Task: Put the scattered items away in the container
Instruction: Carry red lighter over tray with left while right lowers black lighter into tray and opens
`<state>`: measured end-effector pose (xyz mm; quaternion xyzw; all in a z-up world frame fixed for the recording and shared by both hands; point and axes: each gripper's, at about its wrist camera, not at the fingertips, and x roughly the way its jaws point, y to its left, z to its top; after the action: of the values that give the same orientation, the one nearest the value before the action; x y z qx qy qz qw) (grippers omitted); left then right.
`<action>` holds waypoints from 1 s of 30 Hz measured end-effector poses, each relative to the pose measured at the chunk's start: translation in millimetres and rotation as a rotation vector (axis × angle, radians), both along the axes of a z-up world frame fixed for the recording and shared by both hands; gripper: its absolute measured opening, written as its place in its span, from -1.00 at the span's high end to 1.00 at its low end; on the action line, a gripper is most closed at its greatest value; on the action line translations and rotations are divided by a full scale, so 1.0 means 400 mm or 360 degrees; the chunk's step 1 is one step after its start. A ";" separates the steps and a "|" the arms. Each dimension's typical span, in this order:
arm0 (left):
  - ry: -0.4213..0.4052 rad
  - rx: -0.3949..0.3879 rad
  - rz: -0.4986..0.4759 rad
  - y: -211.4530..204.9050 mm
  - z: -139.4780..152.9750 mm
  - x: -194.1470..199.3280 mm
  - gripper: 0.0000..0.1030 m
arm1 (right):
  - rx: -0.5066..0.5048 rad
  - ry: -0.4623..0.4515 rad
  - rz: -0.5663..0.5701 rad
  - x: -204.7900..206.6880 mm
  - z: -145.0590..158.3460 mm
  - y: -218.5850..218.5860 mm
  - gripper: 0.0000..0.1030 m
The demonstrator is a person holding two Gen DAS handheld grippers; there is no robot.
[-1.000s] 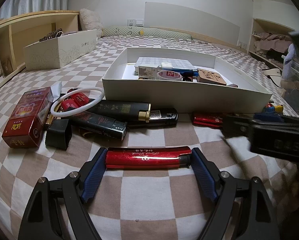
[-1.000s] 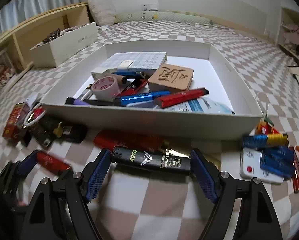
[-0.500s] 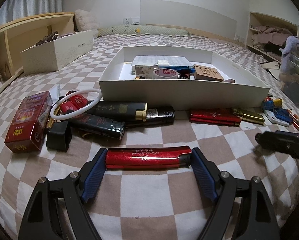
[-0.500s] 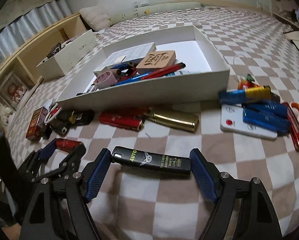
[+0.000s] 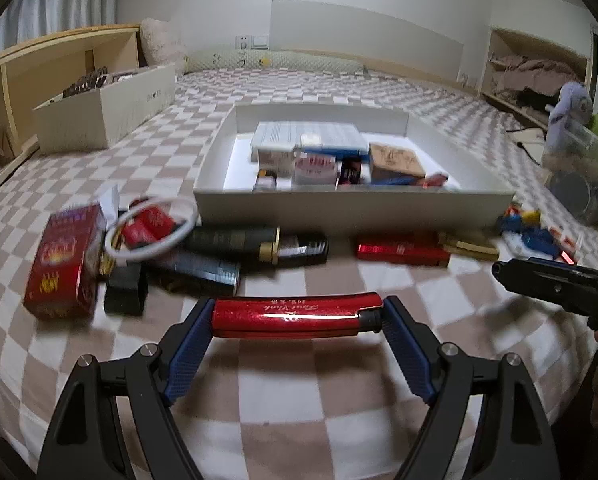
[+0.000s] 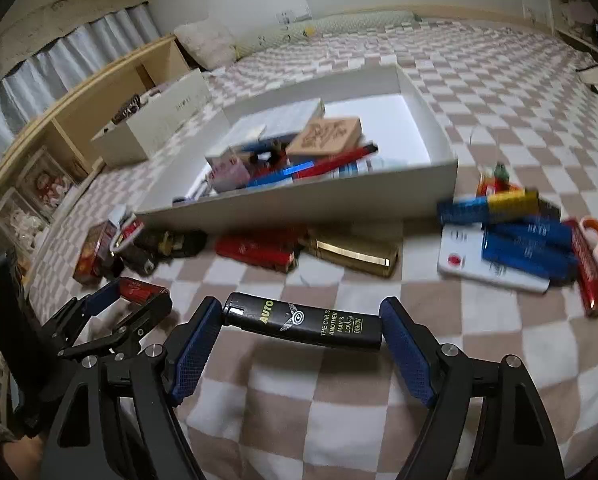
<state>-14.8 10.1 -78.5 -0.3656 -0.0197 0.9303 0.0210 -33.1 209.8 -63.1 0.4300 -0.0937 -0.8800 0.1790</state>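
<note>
My left gripper is shut on a red lighter, held crosswise above the checked bedspread. My right gripper is shut on a black lighter printed "AUTO", also held off the bed. The white container lies ahead with several items in it; it also shows in the right wrist view. The left gripper with its red lighter appears at the lower left of the right wrist view. The right gripper's tip shows at the right edge of the left wrist view.
Loose items lie in front of the container: a red cigarette pack, a white ring, dark lighters, a red lighter, a gold lighter, and blue lighters on a white card. A shoe box stands far left.
Both grippers have risen and drawn back from the container, each still holding its lighter. The right gripper has swung so the container now sits up and to the left in its view.
</note>
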 end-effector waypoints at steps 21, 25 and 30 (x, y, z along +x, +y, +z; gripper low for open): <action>0.0062 0.0092 0.0015 -0.024 0.146 -0.268 -0.61 | 0.0026 0.0112 -0.0014 -0.316 0.115 0.019 -0.58; 0.0016 0.0099 0.0001 -0.019 0.134 -0.302 -0.61 | 0.0010 0.0023 -0.0053 -0.368 0.086 0.036 -0.58; -0.0047 0.0108 -0.0019 -0.002 0.111 -0.318 -0.61 | 0.0040 -0.0010 -0.0068 -0.388 0.067 0.043 -0.58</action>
<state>-142.0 9.3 -34.1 -0.3785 -0.0493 0.9235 0.0386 -188.2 227.1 -36.3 0.4327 -0.0924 -0.8834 0.1544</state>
